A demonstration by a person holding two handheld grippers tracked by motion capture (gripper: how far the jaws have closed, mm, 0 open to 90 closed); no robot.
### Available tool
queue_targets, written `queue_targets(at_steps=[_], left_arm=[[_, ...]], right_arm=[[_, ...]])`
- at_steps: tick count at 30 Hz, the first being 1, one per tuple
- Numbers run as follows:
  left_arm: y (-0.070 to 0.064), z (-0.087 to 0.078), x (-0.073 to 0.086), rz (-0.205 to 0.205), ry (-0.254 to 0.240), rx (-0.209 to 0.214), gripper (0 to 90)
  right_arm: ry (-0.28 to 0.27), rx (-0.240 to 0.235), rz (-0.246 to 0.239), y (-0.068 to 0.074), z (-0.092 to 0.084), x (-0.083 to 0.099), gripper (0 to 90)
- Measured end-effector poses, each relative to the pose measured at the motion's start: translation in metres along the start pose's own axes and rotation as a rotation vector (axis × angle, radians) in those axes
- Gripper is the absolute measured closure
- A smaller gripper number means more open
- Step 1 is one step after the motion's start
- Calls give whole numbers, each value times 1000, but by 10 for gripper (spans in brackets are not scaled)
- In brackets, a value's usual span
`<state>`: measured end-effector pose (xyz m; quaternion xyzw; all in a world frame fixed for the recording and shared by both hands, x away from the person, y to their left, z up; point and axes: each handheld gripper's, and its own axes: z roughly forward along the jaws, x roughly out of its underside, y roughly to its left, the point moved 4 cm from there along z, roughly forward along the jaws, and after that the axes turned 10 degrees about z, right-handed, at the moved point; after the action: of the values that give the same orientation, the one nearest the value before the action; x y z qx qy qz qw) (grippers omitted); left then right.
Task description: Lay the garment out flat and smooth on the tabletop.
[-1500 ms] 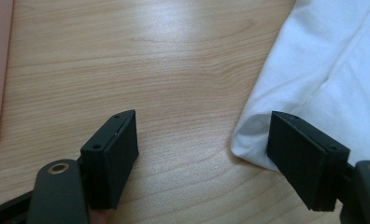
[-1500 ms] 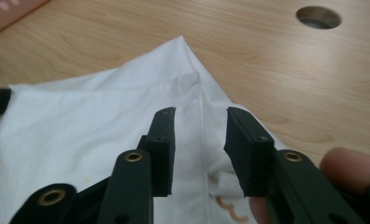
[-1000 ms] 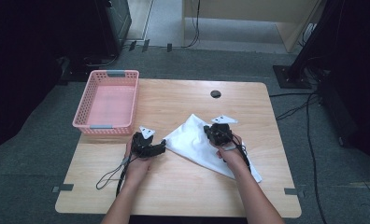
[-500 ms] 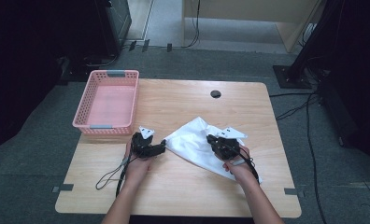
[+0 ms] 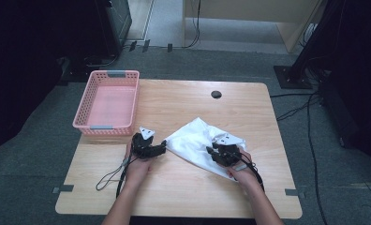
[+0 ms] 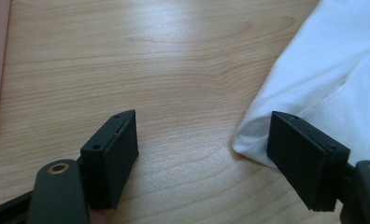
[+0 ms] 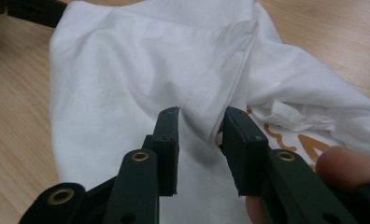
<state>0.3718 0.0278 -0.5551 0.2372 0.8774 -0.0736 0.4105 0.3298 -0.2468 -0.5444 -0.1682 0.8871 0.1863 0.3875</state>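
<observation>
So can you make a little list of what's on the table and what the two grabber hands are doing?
table: light wood, with a small dark hole near the far edge
cloth: white garment, crumpled, orange print showing
basket: pink, far left, nothing seen inside
left gripper: jaws wide apart, cloth edge by one jaw, not gripped
right gripper: over the cloth, jaws just been opening, a fold between them, not pinched

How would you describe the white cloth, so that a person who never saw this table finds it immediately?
Start at the wooden table. The pink basket stands at its left side, and to the right of that, on the near half between the two hand-held grippers, lies the white cloth. It is the one soft, crumpled thing there, with orange print near one fold, unlike the rigid basket.
</observation>
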Motion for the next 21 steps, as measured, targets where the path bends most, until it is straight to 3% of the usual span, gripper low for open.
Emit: queue_targets(at_steps=[7, 9, 12, 15, 19, 21], left_arm=[[0, 0, 0, 0, 0, 1, 252], [0, 0, 0, -1, -1, 0, 252], [0, 0, 0, 0, -1, -1, 252], [0, 0, 0, 0, -1, -1, 252], [0, 0, 0, -9, -5, 5, 252], [3, -1, 1, -41, -20, 33, 252]], right_arm=[[4, -31, -59, 10, -8, 14, 669], [-9, -14, -77, 12, -11, 17, 721], [-49, 51, -51, 8, -11, 14, 808], [-77, 43, 21, 3, -8, 6, 808], [-86, 51, 34, 3, -5, 2, 900], [-89, 39, -6, 11, -9, 3, 900]])
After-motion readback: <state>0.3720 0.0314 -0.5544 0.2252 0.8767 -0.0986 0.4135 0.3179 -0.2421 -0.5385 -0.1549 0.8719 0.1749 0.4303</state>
